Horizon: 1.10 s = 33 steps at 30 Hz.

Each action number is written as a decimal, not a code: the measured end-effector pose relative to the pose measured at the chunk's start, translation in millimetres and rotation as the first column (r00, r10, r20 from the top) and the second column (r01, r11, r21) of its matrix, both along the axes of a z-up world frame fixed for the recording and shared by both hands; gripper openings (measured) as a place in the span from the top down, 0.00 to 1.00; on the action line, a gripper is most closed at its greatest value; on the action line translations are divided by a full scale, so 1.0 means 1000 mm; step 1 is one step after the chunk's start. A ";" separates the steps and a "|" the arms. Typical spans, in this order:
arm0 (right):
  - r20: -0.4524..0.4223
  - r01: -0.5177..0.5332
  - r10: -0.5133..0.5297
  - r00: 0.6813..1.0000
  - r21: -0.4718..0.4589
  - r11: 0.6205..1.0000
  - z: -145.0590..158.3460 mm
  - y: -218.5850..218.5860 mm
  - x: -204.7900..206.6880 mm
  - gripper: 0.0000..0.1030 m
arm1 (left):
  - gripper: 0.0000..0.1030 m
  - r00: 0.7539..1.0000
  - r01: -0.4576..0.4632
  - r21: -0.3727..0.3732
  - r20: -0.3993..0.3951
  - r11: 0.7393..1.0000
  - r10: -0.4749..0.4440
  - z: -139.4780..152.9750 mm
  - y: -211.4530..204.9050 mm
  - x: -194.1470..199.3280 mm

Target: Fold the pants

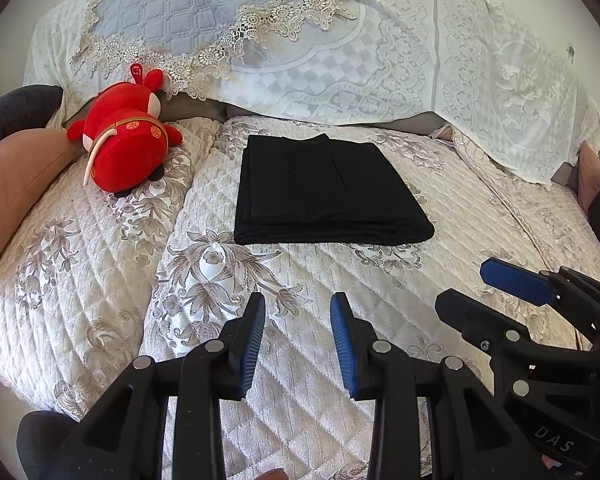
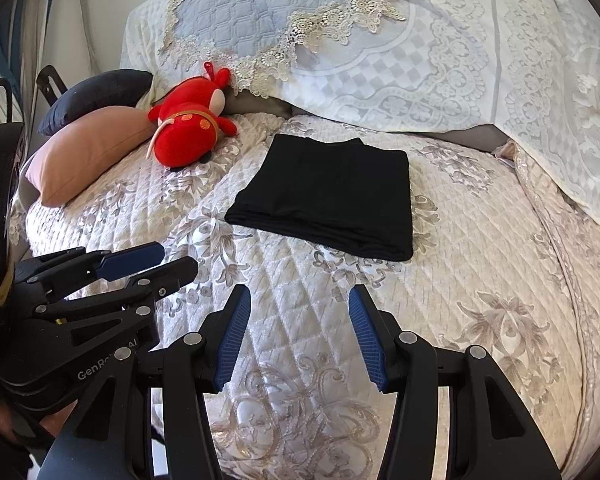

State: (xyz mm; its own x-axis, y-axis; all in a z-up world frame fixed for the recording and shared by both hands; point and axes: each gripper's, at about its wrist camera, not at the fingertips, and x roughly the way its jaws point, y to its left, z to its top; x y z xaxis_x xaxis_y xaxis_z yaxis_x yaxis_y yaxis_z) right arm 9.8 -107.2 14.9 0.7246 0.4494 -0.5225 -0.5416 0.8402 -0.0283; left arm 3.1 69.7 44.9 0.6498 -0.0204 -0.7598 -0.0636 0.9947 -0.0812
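Pants [image 1: 324,192], folded into a black rectangle, lie flat on the quilt [image 1: 300,280]. Left gripper [image 1: 298,312] and right gripper [image 2: 300,304] hover side by side near the pants' front edge, apart from it, both with jaws spread and empty. Red plush [image 1: 128,148] lies left of the pants.

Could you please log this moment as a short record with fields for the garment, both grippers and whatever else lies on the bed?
garment: black pants, folded into a flat rectangle on the quilted bedspread
left gripper: open, holding nothing, short of the pants
right gripper: open, holding nothing, short of the pants
beside the garment: red plush toy, apart from the pants
pillows: pink pillow and dark pillow behind the toy
fold status: appears done
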 end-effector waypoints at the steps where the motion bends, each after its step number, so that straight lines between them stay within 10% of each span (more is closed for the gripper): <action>1: 0.000 0.000 0.000 1.000 0.000 1.000 0.000 0.000 0.000 0.50 | 0.65 1.000 0.000 0.000 0.001 1.000 0.000 0.000 0.000 0.000; 33: -0.003 -0.007 0.007 1.000 -0.003 1.000 0.000 0.000 -0.001 0.50 | 0.65 1.000 0.007 0.004 0.001 1.000 -0.007 0.000 -0.003 0.000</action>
State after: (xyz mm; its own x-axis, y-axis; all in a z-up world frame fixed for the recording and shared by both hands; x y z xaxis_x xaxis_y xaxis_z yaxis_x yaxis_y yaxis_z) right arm 8.7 -107.5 14.5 0.7198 0.4529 -0.5261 -0.5473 0.8364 -0.0288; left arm 2.9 67.2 44.8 0.6505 -0.0223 -0.7592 -0.0564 0.9954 -0.0775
